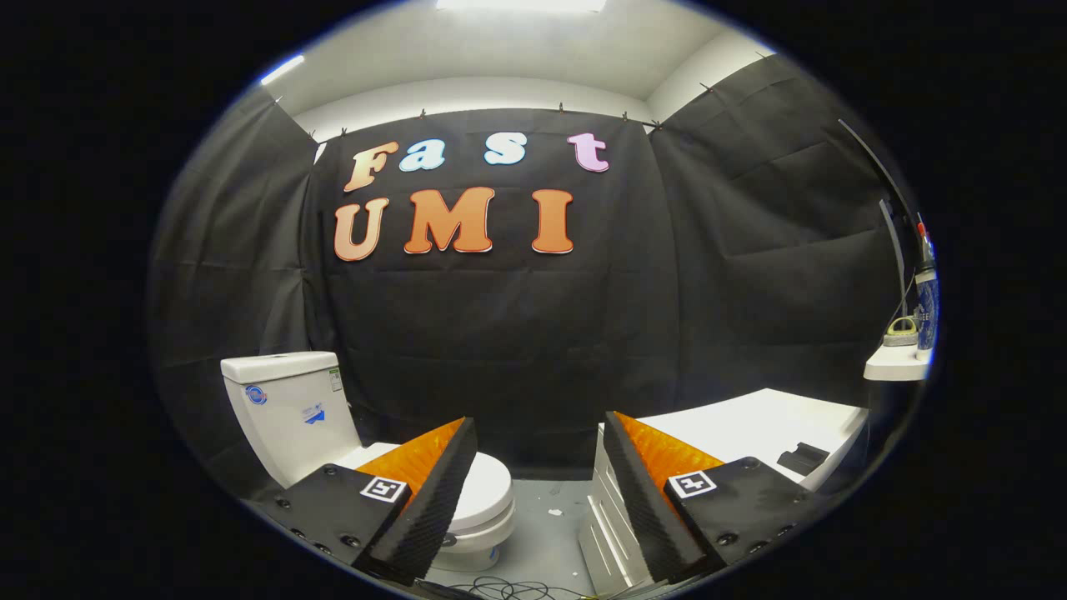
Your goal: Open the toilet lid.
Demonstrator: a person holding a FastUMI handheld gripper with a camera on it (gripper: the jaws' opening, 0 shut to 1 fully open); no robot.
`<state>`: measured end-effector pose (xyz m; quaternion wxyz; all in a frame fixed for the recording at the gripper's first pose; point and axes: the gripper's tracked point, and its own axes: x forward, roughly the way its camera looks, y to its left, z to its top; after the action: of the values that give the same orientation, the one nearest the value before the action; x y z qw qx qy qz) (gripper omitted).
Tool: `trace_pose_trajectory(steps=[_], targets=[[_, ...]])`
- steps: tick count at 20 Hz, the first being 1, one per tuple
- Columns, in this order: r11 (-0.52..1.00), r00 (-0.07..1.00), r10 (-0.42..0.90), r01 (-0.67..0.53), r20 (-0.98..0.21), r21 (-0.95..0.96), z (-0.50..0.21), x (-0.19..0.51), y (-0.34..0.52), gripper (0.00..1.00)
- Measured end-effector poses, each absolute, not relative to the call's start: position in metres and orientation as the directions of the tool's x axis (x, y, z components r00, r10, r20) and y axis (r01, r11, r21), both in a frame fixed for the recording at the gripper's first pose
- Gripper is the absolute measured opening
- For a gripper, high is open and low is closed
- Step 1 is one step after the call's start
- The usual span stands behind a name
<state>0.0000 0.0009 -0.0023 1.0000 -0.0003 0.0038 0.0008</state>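
Gripper [533,467] with fingers spread wide, holding nothing. Toilet lid [488,487] lies closed beyond the left finger, below the tank [288,408]. Rigid, smooth, probably light plastic; best lifted under its front rim, partly hidden here.

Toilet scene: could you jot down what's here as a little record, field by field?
toilet lid: down, closed, partly behind the left finger
tank: upright behind the lid, against the black cloth wall
gripper: fingers apart, holding nothing, not touching the lid
white cabinet: beyond the right finger, a small dark object on top
floor: grey, cables lying near the fingers
task stage: lid not yet opened
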Motion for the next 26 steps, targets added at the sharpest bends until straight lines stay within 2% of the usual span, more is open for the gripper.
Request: trace_pose_trajectory(steps=[13, 18, 22, 26], targets=[[0.998, 0.998, 0.058, -0.058, -0.005, 0.004, 0.002, -0.005, 0.021, 0.98], [0.998, 0.998, 0.053, -0.055, 0.040, 0.036, 0.015, 0.014, 0.024, 0.98], [0.995, 0.998, 0.066, -0.067, 0.010, 0.078, -0.002, 0.049, 0.037, 0.98], [0.979, 0.992, 0.106, -0.090, -0.075, 0.185, -0.028, 0.077, 0.053, 0.98]])
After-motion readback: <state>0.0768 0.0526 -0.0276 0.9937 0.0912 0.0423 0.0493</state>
